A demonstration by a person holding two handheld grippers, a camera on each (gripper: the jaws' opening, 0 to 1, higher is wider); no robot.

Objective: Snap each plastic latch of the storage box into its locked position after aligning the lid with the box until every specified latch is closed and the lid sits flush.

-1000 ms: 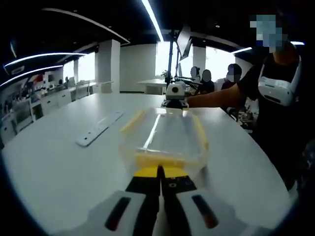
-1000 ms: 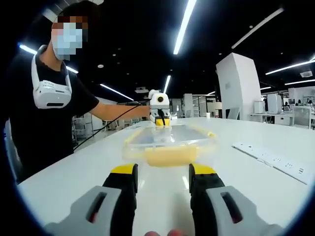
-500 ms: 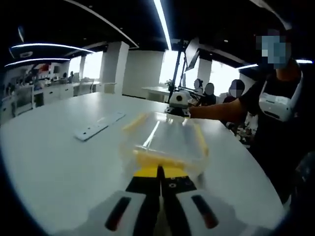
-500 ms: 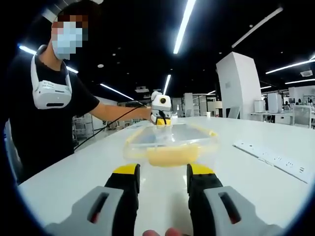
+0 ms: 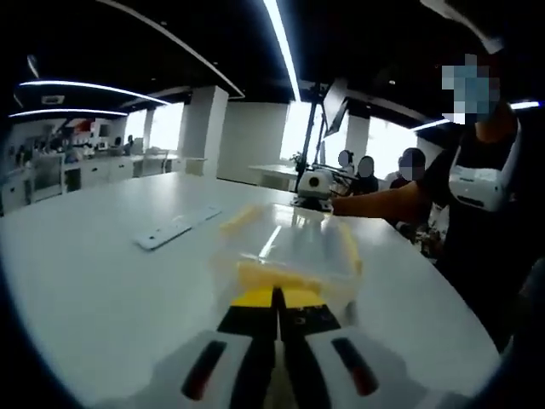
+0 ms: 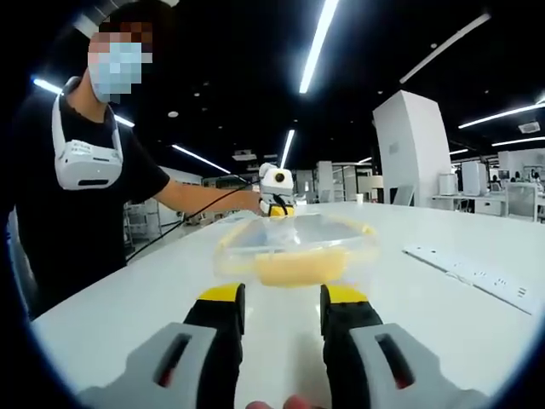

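At the near end of the storage box [image 5: 285, 256], in the left gripper view, the left claw [image 5: 276, 300] is closed tight, its yellow tips against the yellow latch [image 5: 268, 277]; if it shoves instead of pressing, I reckon the light box may skid across the white worktop [image 5: 102, 290] and the latch stay unlocked. Compared with a second ago, the box rides slightly higher and tilted here, though the camera has also shifted. Turning to the right gripper view, the right claw [image 6: 282, 300] stands open just short of the other end's latch [image 6: 294, 267], holding nothing; its jaws have narrowed a little and the box looks a touch closer. A power strip [image 6: 477, 278] lies well apart on the worktop.
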